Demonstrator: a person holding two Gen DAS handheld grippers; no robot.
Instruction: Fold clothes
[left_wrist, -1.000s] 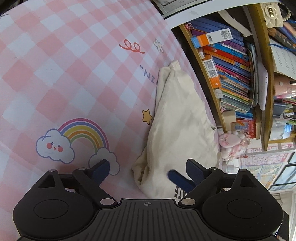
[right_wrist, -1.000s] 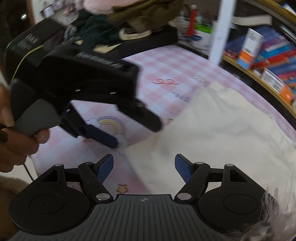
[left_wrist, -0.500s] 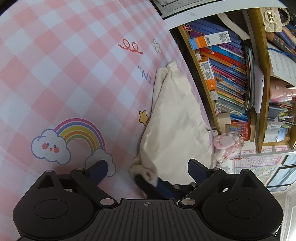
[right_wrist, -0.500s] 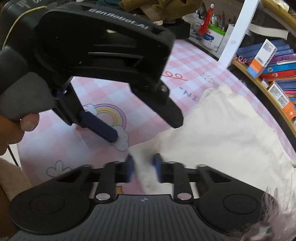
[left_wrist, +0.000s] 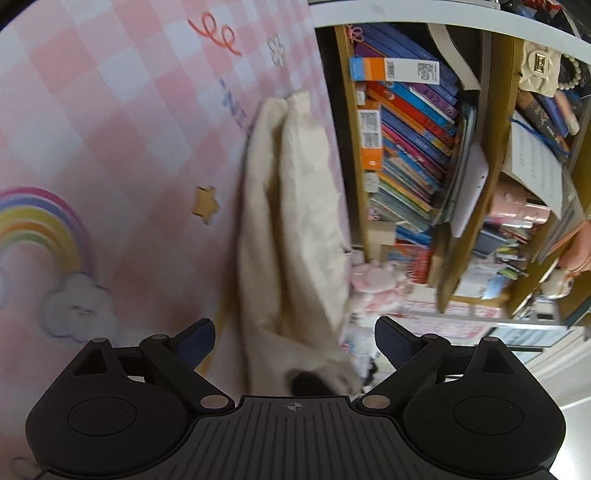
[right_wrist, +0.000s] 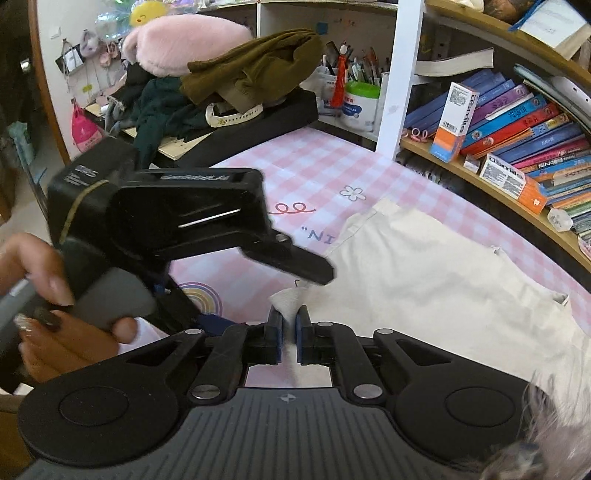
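Observation:
A cream cloth garment (right_wrist: 436, 273) lies on the pink checked mat (right_wrist: 325, 166), its near corner raised. My right gripper (right_wrist: 289, 325) is shut on that corner, with a fold of cream fabric sticking up between the blue pads. In the left wrist view the same cream garment (left_wrist: 295, 206) runs away from me as a long lifted strip, blurred. My left gripper (left_wrist: 293, 338) is open, its blue pads either side of the cloth's near end without pinching it. The left gripper's black body (right_wrist: 184, 225) also shows in the right wrist view, held by a hand (right_wrist: 55, 295).
A curved wooden bookshelf (right_wrist: 524, 140) packed with books borders the mat on the right. A pile of dark and olive clothes (right_wrist: 243, 77) with a pink plush sits on a black stand at the back. A pink soft toy (left_wrist: 373, 288) lies at the shelf foot.
My right gripper went from open to shut on the garment's corner and has lifted it. The left gripper stayed open and swung right, toward the bookshelf.

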